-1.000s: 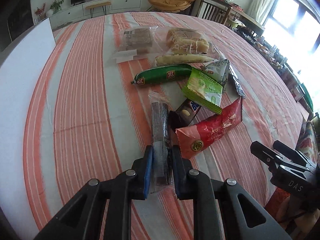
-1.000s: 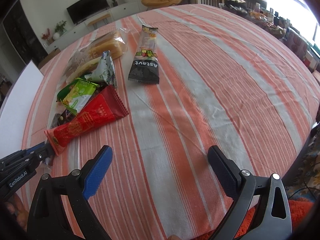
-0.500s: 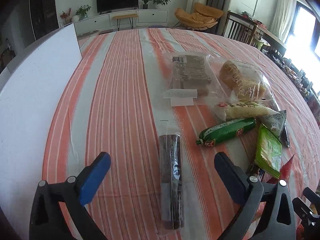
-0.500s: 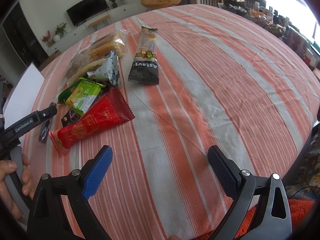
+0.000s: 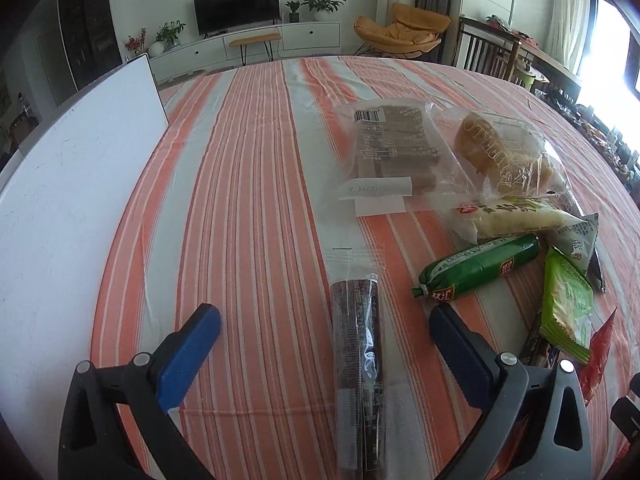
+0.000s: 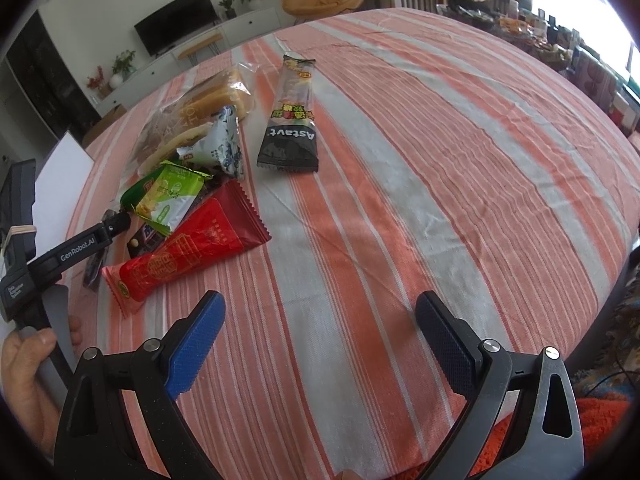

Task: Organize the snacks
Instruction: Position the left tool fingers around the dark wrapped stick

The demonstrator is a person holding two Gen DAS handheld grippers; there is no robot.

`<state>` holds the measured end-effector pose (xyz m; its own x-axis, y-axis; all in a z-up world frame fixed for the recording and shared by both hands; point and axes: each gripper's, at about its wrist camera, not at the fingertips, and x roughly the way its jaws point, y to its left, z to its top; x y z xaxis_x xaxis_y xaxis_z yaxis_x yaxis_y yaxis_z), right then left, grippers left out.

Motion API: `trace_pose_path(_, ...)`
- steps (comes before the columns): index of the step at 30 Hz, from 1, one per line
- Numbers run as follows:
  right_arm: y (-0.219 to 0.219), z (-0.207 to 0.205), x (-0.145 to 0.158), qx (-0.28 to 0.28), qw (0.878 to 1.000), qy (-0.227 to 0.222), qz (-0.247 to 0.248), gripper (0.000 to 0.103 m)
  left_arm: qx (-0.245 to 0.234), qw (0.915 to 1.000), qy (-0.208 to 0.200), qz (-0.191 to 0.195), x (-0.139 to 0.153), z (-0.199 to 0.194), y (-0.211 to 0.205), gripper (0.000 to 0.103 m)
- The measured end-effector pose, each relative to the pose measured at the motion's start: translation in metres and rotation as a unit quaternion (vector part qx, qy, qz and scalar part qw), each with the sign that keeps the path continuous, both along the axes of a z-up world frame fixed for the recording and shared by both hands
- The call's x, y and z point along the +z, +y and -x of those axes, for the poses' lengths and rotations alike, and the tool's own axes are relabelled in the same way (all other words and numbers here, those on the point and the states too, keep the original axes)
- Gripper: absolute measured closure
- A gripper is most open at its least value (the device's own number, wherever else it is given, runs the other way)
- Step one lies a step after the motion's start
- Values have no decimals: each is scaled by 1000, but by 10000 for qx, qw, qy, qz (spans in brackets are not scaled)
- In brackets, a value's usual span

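Left gripper [image 5: 325, 340] jaws just sprung wide; dark wafer pack [image 5: 358, 364] released onto worktop [image 5: 248, 200], apart from pile. Right gripper [image 6: 320, 328] jaws spread, empty.

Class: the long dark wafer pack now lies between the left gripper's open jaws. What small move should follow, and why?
Probably lift the left gripper back off the dark wafer pack. Its jaws have just opened, neither pad touches the pack, and it lies flat on the striped tablecloth, apart from the green sausage.
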<state>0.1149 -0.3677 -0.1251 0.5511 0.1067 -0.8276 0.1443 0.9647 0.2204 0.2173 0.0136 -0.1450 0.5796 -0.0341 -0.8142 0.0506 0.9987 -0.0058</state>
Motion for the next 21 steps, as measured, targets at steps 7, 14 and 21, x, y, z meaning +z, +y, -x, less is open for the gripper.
trace_pose_path(7,-4,1,0,-13,9999,-40,-130,5,0,10000,-1,-2,0,0,0,0)
trace_pose_path(14,-3,1,1,-14,10000,-24,-74,5,0,10000,-3,-2,0,0,0,0)
trace_pose_path(21,-2,1,1,-21,9999,-43,-117,5,0,10000,-4,-3,0,0,0,0)
